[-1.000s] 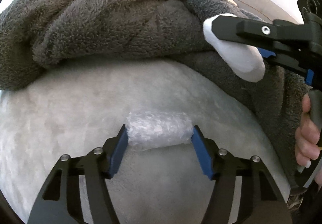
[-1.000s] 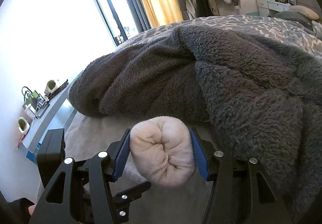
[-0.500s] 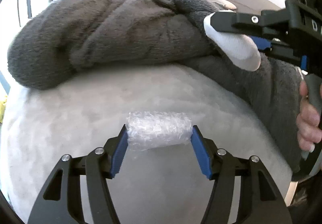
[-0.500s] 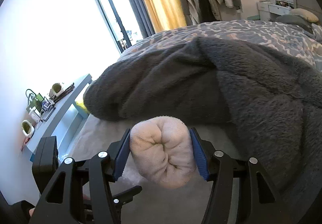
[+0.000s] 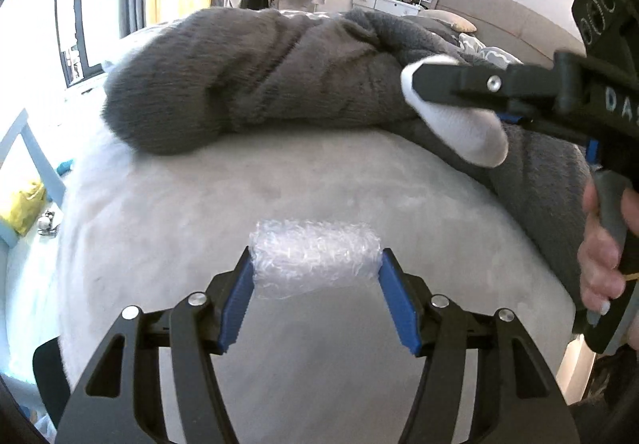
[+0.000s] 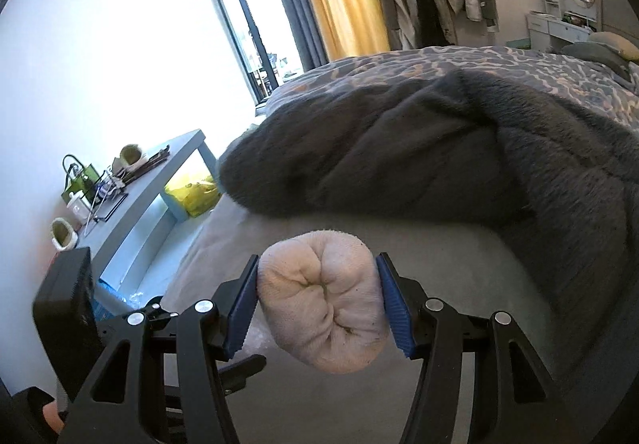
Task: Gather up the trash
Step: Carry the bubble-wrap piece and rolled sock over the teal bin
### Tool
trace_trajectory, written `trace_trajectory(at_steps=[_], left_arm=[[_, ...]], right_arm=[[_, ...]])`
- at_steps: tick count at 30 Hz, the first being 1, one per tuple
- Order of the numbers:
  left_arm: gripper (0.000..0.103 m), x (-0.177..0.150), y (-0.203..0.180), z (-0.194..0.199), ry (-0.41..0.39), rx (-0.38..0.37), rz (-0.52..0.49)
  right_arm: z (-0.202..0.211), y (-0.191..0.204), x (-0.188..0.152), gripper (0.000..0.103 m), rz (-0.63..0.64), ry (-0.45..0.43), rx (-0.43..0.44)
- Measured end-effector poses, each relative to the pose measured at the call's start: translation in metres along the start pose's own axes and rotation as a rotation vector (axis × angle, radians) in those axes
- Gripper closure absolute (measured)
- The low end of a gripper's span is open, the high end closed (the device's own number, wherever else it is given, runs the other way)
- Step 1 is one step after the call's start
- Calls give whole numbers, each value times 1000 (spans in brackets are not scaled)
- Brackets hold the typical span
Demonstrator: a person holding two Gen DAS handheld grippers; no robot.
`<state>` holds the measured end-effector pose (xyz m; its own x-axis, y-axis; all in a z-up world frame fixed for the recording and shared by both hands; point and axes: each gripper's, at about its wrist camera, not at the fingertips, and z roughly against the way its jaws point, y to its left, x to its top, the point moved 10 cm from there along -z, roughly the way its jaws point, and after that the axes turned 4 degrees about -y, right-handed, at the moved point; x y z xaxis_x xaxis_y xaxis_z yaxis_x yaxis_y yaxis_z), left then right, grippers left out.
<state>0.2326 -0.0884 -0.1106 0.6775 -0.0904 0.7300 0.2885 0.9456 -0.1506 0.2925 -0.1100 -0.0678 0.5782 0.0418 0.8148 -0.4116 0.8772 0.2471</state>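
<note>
The left tool (image 5: 315, 270) is clamped on a crumpled roll of clear bubble wrap (image 5: 315, 258), held above the pale grey bed sheet (image 5: 199, 212). The right tool (image 6: 317, 300) grips a balled-up cream-white sock (image 6: 323, 300) between its blue pads (image 6: 393, 302), near the fluffy dark grey blanket (image 6: 419, 148) heaped on the bed. The two tools are close together.

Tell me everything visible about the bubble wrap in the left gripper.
The bubble wrap is a clear, whitish plastic sheet bunched into a short roll, its surface crinkled with small bubbles. It lies crosswise, held at both ends between the blue pads of the left gripper, which is shut on it. It hangs above the pale bed; whether it touches the bed cannot be told. Only the pads visibly touch it.
</note>
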Motion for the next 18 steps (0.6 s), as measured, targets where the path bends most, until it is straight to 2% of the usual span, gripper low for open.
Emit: trace_trajectory(at_steps=[7,18], left_arm=[[39,-30,36,29,9,38,22],[39,-50,73,81,-20,71,45]], right_arm=[[-1,45,-20,45,19,16,17],[-5,112,-39,45,59,22,56]])
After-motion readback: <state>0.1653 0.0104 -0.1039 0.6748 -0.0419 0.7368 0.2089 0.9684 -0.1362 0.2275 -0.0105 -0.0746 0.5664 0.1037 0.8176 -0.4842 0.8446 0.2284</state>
